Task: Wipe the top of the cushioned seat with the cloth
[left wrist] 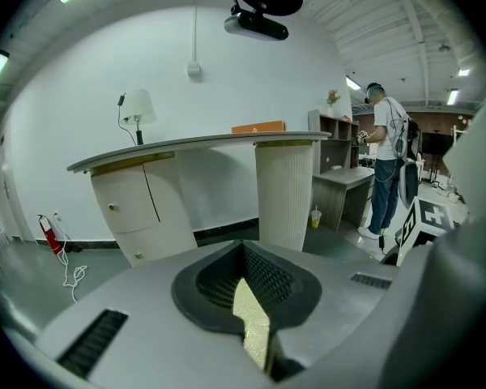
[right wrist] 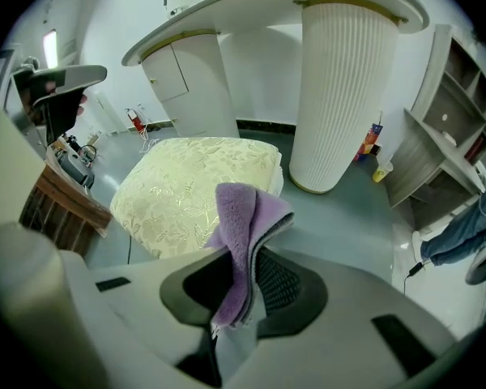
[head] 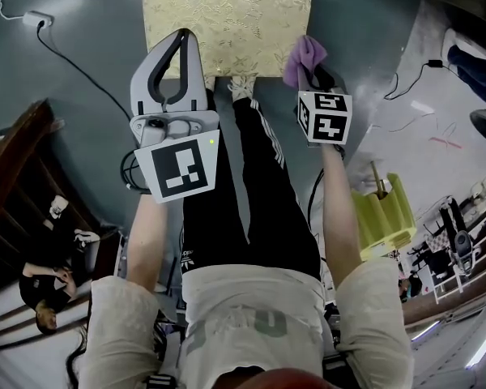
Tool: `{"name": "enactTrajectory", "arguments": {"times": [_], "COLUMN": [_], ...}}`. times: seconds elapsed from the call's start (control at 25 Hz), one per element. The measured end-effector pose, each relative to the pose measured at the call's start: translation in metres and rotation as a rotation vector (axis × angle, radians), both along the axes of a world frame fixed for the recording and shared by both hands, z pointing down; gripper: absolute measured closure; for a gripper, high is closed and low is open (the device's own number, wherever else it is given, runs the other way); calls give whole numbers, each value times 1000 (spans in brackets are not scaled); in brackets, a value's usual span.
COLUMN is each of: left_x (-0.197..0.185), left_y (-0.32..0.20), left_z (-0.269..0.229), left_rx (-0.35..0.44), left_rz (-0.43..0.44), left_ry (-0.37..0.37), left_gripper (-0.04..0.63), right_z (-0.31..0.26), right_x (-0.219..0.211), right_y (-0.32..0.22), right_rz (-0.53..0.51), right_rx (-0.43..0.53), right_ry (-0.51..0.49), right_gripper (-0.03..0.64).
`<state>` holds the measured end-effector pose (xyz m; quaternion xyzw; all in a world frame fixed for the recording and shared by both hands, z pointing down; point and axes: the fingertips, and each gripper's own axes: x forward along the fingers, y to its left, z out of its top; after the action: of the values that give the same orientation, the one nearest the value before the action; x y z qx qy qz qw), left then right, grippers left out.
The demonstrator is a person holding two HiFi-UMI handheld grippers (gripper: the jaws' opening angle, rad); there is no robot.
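Cloth [right wrist: 241, 225] sits pinched in the right gripper [right wrist: 243, 286], by the near edge of the cushioned seat [head: 227, 23]; left gripper [head: 181, 47] is closed on nothing; best press the cloth flat and rub across the whole top

Both arms stretched forward, a gripper in each hand

My left forearm [head: 146, 245] and right forearm [head: 340, 209] run out nearly parallel, either side of my legs. My left gripper [head: 185, 39] points ahead with its jaws drawn together at the tips and nothing between them. My right gripper [head: 314, 75] is level with it, its jaws clamped on the folded purple cloth [head: 302, 57], which sticks out past the tips.
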<state>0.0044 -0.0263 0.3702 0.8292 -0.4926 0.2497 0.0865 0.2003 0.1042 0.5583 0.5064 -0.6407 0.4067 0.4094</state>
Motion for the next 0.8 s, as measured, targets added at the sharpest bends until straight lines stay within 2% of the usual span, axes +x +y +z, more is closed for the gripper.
{"name": "enactTrajectory", "arguments": {"times": [0.32, 0.52, 0.64, 0.8], "left_x": [-12, -21, -26, -29], "left_y": [4, 3, -2, -16], "left_z": [0, -13, -37, -101], "left_rx": [5, 25, 58, 117], "left_rz": [-1, 8, 13, -16], "left_ry": [-8, -13, -22, 10], "left_gripper": [589, 589, 589, 589], "right_z": [3, -13, -51, -139], "right_x": [5, -1, -12, -30], "right_y": [2, -5, -28, -82], "right_rz": [39, 20, 35, 58], "right_rx": [-12, -21, 47, 210], "right_ry": [33, 61, 48, 11], "right_gripper": [531, 531, 531, 531]}}
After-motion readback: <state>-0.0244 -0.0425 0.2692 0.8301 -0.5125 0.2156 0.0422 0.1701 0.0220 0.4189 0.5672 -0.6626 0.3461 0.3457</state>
